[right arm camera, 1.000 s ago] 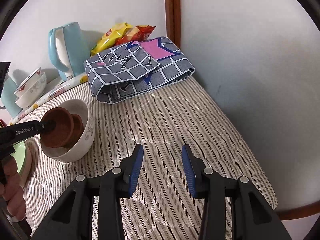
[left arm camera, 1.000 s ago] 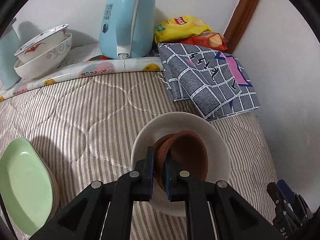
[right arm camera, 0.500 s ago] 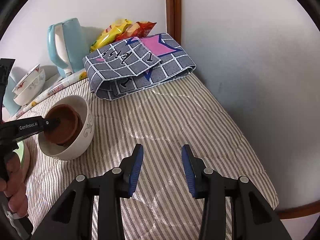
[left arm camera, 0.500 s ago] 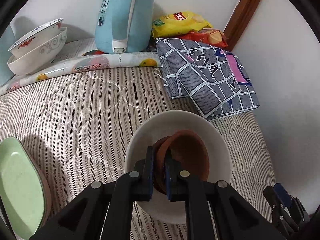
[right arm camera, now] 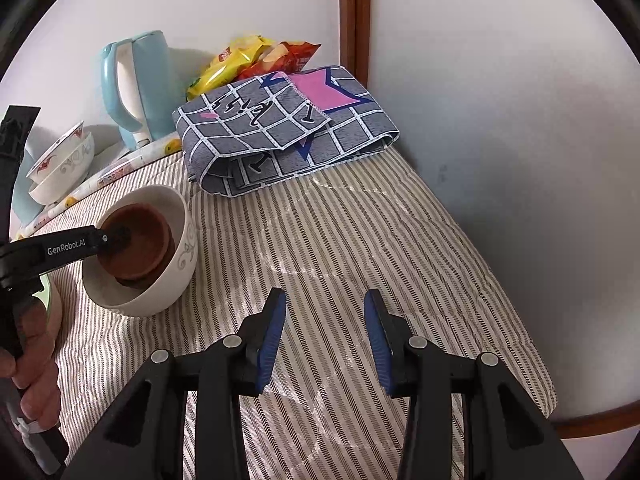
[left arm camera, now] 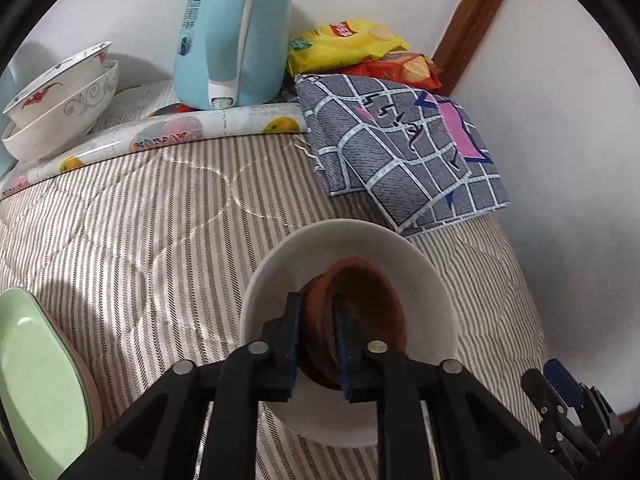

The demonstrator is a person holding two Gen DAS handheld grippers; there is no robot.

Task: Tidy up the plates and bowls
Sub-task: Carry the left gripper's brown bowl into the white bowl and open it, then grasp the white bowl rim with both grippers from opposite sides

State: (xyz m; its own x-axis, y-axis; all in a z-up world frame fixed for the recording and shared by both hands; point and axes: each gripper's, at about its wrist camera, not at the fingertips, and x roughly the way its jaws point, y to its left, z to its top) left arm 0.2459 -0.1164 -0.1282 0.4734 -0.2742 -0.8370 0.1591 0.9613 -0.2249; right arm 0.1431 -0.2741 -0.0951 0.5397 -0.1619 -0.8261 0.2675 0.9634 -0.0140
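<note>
Brown bowls (left arm camera: 362, 312), clamped by the left tool (left arm camera: 316, 332), sit nested inside the white bowl (left arm camera: 424, 276). The right tool (right arm camera: 325, 336) hangs released; release and the green plate (left arm camera: 36, 376) likely remain.

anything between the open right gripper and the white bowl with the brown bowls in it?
Only bare striped quilt, per the right wrist view. The right gripper hangs open over it; the white bowl sits ahead and left, the left gripper clamping a brown bowl inside.

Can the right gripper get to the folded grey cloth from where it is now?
Probably yes. The right gripper is open and empty, and only bare striped quilt lies between it and the folded cloth. The white bowl sits off to the left.
</note>
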